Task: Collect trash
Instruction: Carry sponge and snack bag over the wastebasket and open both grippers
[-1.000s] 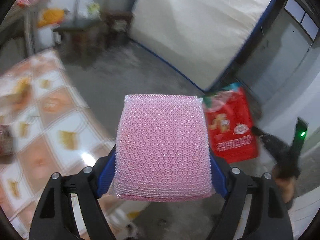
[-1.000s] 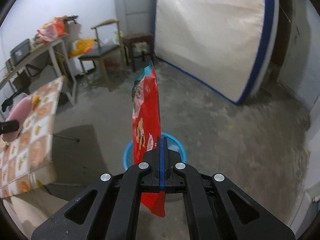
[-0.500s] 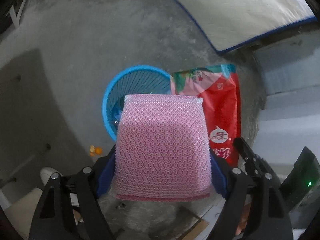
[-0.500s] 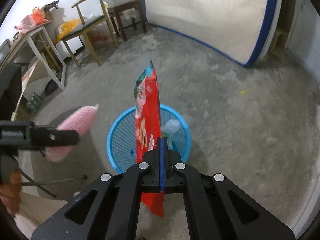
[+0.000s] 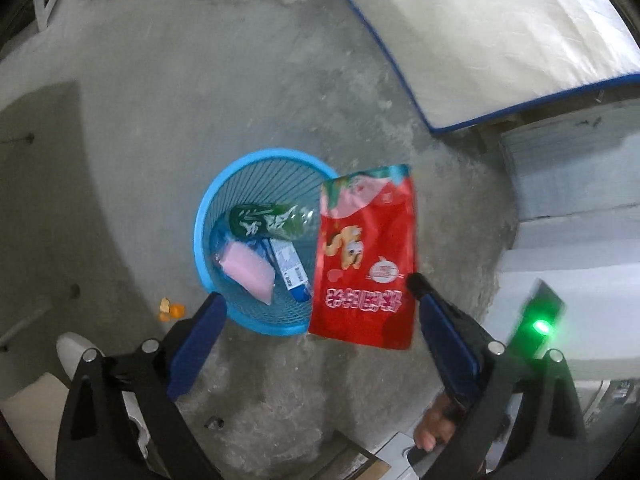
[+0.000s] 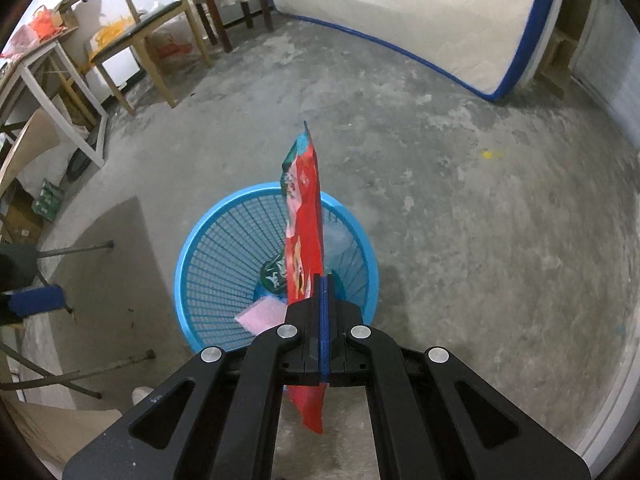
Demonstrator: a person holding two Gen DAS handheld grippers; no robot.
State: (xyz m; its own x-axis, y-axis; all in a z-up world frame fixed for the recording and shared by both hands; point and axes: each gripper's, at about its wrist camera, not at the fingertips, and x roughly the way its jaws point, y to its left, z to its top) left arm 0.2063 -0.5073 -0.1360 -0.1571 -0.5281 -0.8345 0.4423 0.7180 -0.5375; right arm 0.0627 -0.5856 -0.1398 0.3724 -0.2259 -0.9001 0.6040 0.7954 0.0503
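A blue mesh basket (image 5: 200,240) (image 6: 180,280) stands on the concrete floor. In it lie a pink sponge (image 5: 248,272) (image 6: 260,316), a green bottle (image 5: 264,220) (image 6: 272,276) and a small blue-and-white box (image 5: 290,268). My left gripper (image 5: 320,300) hangs above the basket's near rim, its jaws opening with nothing between them; one of its blue pads (image 6: 36,300) shows at the right wrist view's left edge. My right gripper (image 6: 322,280) is shut on a red snack bag (image 6: 306,220) (image 5: 364,260), which is held upright over the basket's right side.
Orange peel (image 5: 172,310) lies on the floor left of the basket. A blue-edged mattress (image 6: 420,12) leans on the far wall. A wooden chair (image 6: 148,36), a dark stool (image 6: 232,0) and a white-framed table (image 6: 40,72) stand at the back left. A white shoe (image 5: 76,352) is near.
The left gripper has opened and the pink sponge has dropped from it into the basket. Both grippers have sunk toward the basket. The right one still grips the red bag.
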